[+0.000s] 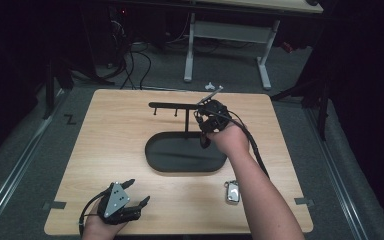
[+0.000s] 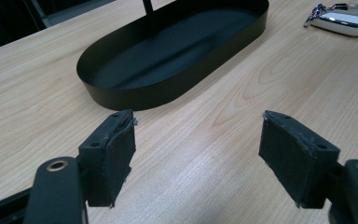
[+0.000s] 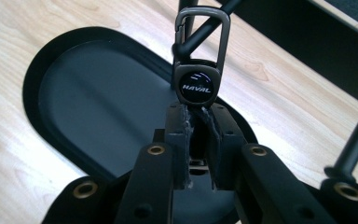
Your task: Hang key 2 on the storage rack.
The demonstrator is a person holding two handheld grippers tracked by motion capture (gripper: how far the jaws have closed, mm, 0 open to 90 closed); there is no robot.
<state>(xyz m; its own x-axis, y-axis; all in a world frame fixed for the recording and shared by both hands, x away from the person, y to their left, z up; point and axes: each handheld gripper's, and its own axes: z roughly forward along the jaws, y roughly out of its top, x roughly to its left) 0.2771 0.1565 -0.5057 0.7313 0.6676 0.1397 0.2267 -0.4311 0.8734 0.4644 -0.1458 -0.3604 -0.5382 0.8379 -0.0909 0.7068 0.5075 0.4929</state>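
Right gripper view: right gripper (image 3: 196, 140) has its fingers (image 3: 179, 135) pinched on the lower end of a key fob (image 3: 196, 86), which sticks up straight ahead of the tips, badge facing the camera. Its grey carabiner clip (image 3: 203, 35) reaches up against the black crossbar (image 3: 205, 30) of the stand. Black oval tray (image 3: 98, 102) lies beneath. High view: left gripper (image 1: 134, 192) rests near the bench (image 1: 105, 145) edge, fingers spread, nothing between them. Silver car key (image 1: 232, 192) lies apart on the bench.
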